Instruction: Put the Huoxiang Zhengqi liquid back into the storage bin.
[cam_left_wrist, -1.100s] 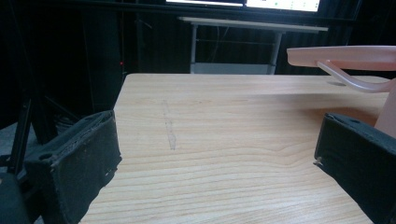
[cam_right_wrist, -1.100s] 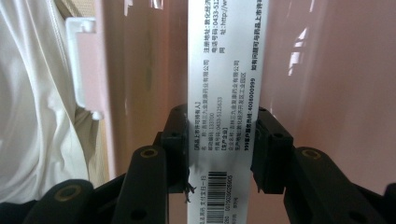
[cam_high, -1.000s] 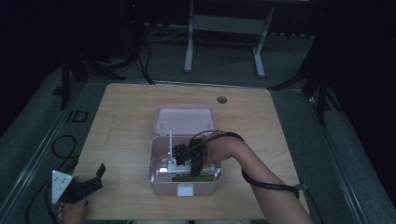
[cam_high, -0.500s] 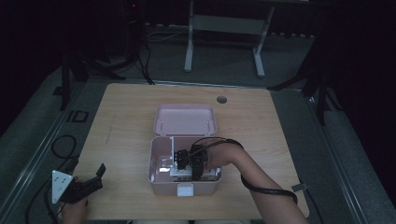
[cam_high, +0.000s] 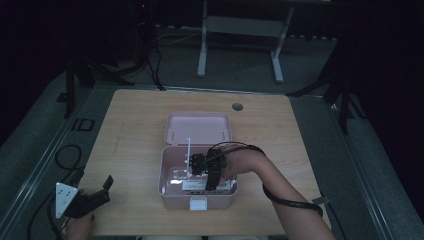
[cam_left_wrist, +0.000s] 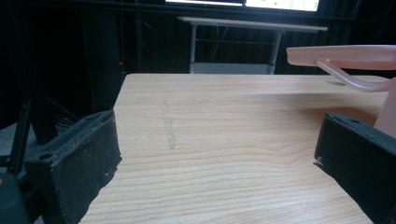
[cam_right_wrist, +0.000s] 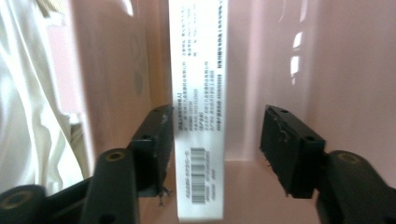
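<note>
An open pink plastic box (cam_high: 164, 186) sits mid-table with its lid (cam_high: 197, 127) folded back. My right gripper (cam_high: 210, 179) reaches down into it, over a long white carton (cam_high: 197, 185) lying along the near wall. In the right gripper view the carton (cam_right_wrist: 198, 116), printed with text and a barcode, stands between the open jaws of the right gripper (cam_right_wrist: 217, 149); the left jaw is against it and a gap remains on the right. My left gripper (cam_high: 97, 192) rests open at the table's near left corner, its jaws (cam_left_wrist: 217, 158) holding nothing.
A thin white stick (cam_high: 189, 150) rises from the box's back part. Something white and soft (cam_right_wrist: 28, 116) lies left of the carton. The pink lid (cam_left_wrist: 345, 53) overhangs the wooden table (cam_left_wrist: 210, 116). A cable hole (cam_high: 237, 106) is at the far edge.
The right gripper has shifted toward the near side of the box and lower, down around the white carton. The left gripper has stayed put.
</note>
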